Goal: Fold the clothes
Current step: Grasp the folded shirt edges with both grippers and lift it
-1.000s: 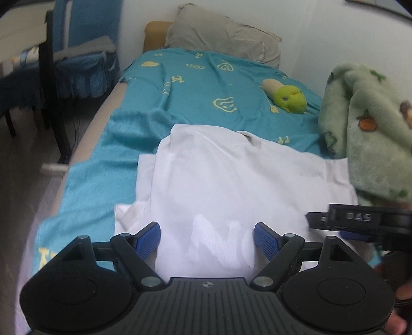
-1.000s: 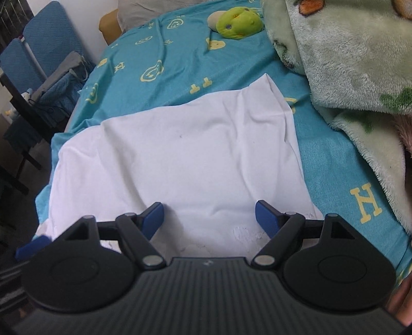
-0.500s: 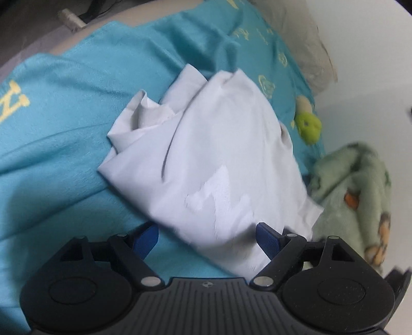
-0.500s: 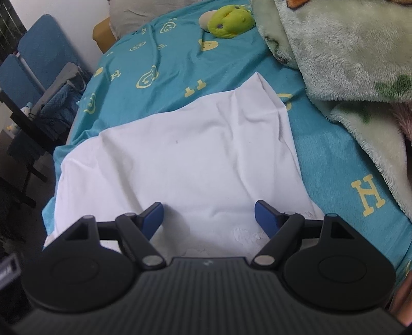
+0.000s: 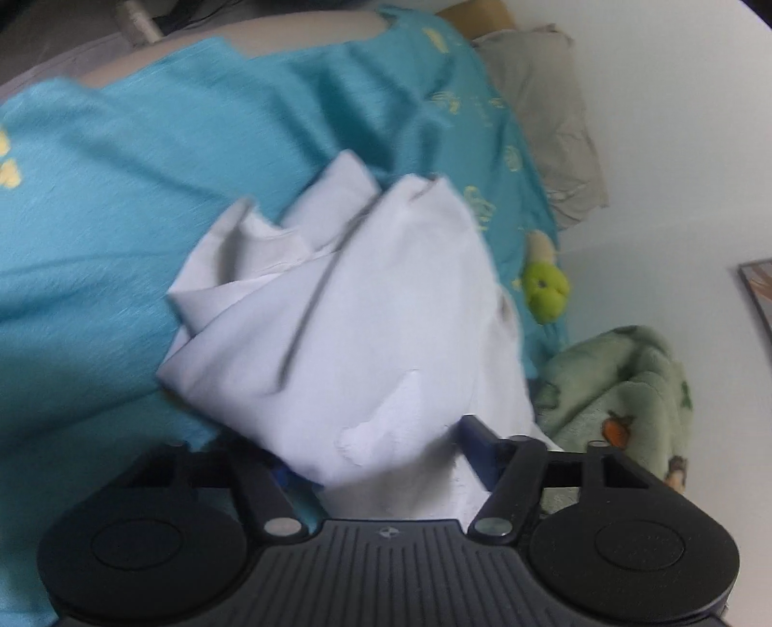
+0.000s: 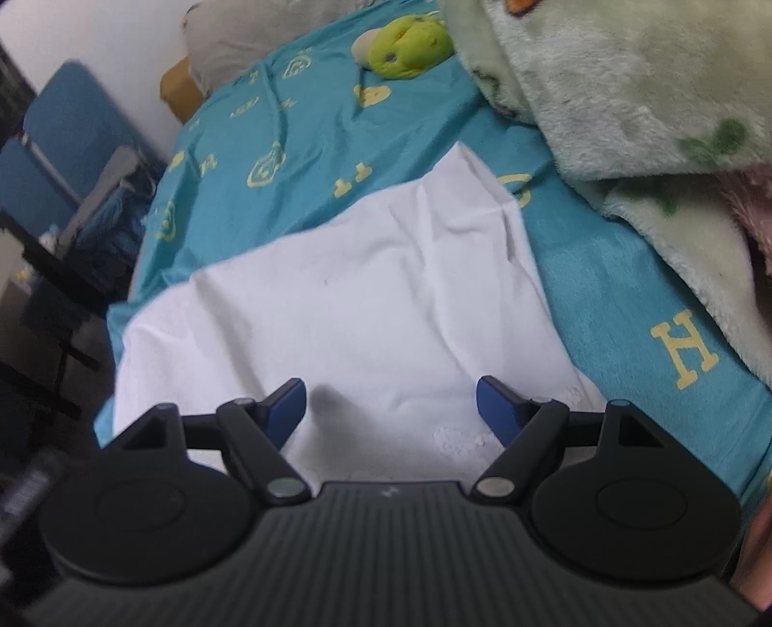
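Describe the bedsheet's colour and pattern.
The bedsheet is teal with yellow letters and bear-like motifs, clearest in the right wrist view.

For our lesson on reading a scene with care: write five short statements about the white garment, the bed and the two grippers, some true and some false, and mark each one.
1. The white cotton garment lies on a teal bed sheet with yellow prints. True.
2. A red toy car sits near the pillow. False: a lime-green plush toy lies there.
3. The right gripper has its blue-tipped fingers spread apart over the garment. True.
4. A fluffy pale green blanket is heaped beside the garment. True.
5. The left gripper hangs over bare sheet, far from any cloth. False: white cloth fills the space between its fingers.
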`<state>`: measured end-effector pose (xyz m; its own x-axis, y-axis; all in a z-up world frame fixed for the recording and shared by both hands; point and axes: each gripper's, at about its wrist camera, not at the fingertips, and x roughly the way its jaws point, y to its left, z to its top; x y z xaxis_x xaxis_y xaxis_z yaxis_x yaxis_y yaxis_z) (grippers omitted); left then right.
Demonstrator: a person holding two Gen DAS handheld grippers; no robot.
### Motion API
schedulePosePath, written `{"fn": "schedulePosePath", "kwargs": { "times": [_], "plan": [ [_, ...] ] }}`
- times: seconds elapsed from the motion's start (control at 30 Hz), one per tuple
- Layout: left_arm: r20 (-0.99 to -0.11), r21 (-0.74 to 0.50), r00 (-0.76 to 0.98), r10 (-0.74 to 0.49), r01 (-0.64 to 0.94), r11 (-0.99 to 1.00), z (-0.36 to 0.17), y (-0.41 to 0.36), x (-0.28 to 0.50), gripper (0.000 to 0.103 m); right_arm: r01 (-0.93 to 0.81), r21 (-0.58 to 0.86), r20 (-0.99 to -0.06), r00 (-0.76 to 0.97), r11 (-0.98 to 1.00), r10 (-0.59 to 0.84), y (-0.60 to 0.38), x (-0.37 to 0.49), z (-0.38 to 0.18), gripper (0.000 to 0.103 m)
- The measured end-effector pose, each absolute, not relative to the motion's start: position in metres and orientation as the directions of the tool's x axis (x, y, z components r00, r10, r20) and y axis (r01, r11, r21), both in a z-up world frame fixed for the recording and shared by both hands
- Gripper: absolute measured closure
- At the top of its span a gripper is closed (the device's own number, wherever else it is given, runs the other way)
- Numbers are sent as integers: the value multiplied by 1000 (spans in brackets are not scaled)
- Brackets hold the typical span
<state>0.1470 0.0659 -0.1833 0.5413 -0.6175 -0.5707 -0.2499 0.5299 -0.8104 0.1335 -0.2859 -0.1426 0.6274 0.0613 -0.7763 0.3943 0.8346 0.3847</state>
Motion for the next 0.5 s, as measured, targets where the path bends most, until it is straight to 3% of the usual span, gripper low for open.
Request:
{"fn": "schedulePosePath", "kwargs": {
  "times": [0.07,0.17,0.23,0.37,0.5],
  "plan": [
    [-578,-807,536,-615,-265,528,-187,66,148,53,412,464,-747,657,784,97,-293,123,-134,23],
    [-562,-814,552,-616,-234,532,-182,62,149,72,406,653,-681,684,639,262,-301,107,-133,23],
    [-541,-825,566,-622,-213,524,-178,62,148,79,413,753,-632,671,512,389,-299,98,-144,22],
    [-485,-859,589,-647,-183,477,-173,64,145,84,498,828,-550,632,258,546,-288,89,-183,21],
    [-434,-885,608,-665,-151,440,-169,63,142,86,568,815,-529,652,113,543,-286,88,-210,21]
  ]
}}
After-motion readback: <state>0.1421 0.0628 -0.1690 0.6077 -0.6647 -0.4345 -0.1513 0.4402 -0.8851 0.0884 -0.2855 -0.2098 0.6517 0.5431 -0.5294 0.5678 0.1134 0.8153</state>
